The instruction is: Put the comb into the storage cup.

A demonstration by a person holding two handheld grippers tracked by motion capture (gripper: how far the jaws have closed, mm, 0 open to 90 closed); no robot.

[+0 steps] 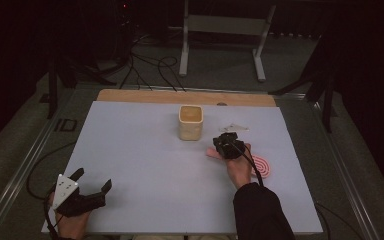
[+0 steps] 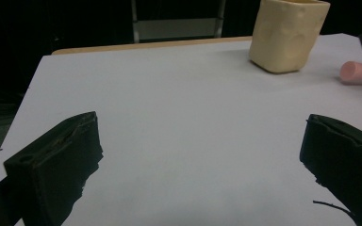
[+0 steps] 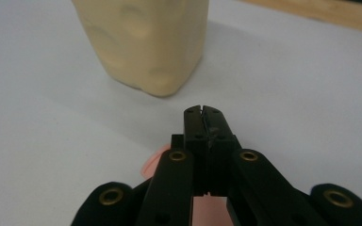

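Wide bare counter [image 1: 145, 150] between my left gripper [image 1: 91, 181] and the cream cup [image 1: 190, 122], free passage. Ahead of my right gripper [image 1: 228, 141] the cup blocks the way; pink tool [image 1: 262, 166] lies under that hand.

Pink spoon-like utensil [image 1: 260, 165]: lies flat on the white surface [image 1: 145, 165], right of centre. Round head at the right end, marked with concentric pink and white rings. Smooth, rounded handle [image 2: 360, 73] points left toward the middle of the surface; its end [image 3: 153, 162] shows beneath the right gripper [image 1: 228, 145], whose jaws are pressed together above it. Whether they pinch the handle cannot be told.

Cream cup [image 1: 190, 122]: squarish, dimpled walls, upright, mouth open upward. Stands near the far edge, just beyond the handle's tip, not touching it.
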